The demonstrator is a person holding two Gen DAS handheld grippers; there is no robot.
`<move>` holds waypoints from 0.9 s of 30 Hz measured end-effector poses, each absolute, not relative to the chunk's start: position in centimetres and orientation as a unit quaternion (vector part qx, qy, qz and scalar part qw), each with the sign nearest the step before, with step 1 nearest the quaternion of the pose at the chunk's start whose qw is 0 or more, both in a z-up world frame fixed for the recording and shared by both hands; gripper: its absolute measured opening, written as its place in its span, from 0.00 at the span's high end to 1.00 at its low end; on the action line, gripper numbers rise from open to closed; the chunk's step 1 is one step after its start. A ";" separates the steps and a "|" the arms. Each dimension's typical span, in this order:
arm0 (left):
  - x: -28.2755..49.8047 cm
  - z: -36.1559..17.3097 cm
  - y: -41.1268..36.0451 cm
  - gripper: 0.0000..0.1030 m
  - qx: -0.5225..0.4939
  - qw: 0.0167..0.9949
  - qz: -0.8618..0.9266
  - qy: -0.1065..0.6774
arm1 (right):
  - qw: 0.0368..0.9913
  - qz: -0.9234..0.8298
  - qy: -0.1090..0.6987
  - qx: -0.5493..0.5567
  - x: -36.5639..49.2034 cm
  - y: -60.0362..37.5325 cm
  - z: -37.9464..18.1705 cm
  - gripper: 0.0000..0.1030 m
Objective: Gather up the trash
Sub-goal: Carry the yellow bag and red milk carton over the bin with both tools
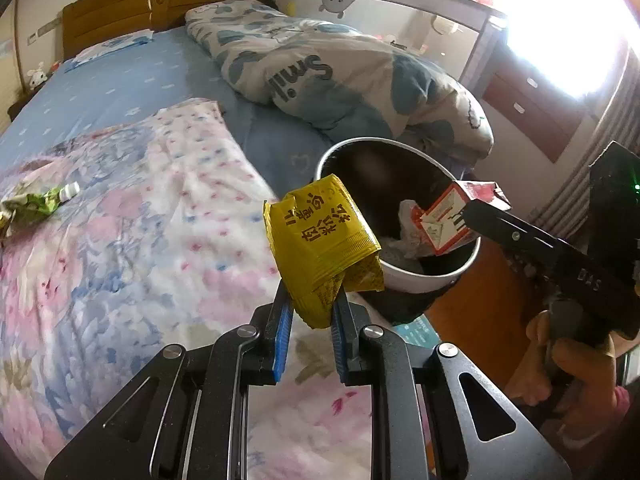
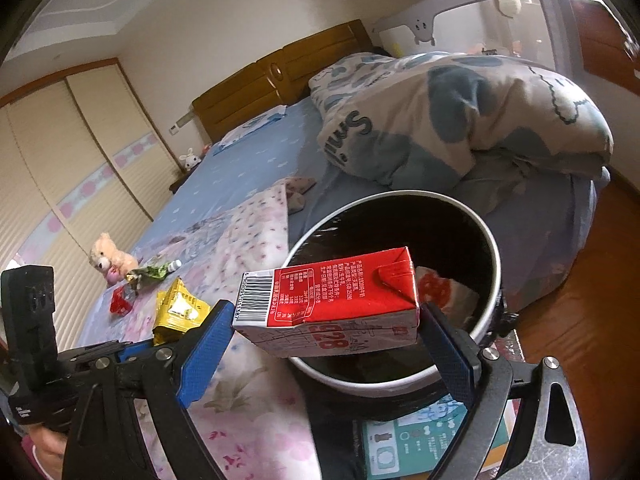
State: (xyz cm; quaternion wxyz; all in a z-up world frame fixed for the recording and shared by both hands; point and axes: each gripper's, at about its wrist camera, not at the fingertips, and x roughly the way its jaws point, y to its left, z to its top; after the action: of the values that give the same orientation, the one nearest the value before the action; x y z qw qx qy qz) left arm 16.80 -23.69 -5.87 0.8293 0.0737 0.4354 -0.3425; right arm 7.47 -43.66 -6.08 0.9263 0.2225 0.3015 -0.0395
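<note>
My left gripper (image 1: pixel 310 310) is shut on a yellow snack packet (image 1: pixel 320 240) and holds it just left of the round bin (image 1: pixel 428 276) beside the bed. My right gripper (image 2: pixel 326 328) is shut on a red and white drink carton (image 2: pixel 332 304), held sideways over the bin's near rim (image 2: pixel 384 384). In the left wrist view the carton (image 1: pixel 444 224) hangs over the bin's right side. The bin has a black liner and some white and red rubbish (image 2: pixel 440 292) inside. A green wrapper (image 1: pixel 28 206) and a red wrapper (image 2: pixel 120 302) lie on the floral blanket.
The bed has a blue sheet (image 1: pixel 120 92) and a floral blanket (image 1: pixel 140 240). A rolled duvet (image 1: pixel 340 76) lies behind the bin. A teddy bear (image 2: pixel 108 260) sits on the blanket. A teal box (image 2: pixel 424 444) lies on the wooden floor under the bin.
</note>
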 end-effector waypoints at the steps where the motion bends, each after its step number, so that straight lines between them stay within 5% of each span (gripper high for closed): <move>1: 16.8 -5.8 -24.0 0.84 0.075 0.828 -0.344 0.435 | 0.926 -0.041 0.302 0.224 7.4 -43.9 -6.1 0.10; 27: 18.0 -6.2 -30.7 0.84 0.117 0.815 -0.363 0.436 | 0.914 -0.055 0.320 0.243 9.8 -48.4 -6.9 0.10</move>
State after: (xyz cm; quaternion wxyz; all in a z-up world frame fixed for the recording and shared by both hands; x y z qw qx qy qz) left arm 18.05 -30.70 -6.17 0.8151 0.1165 0.4365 -0.3626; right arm 9.83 -48.37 -6.93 0.9140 0.2434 0.3199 -0.0554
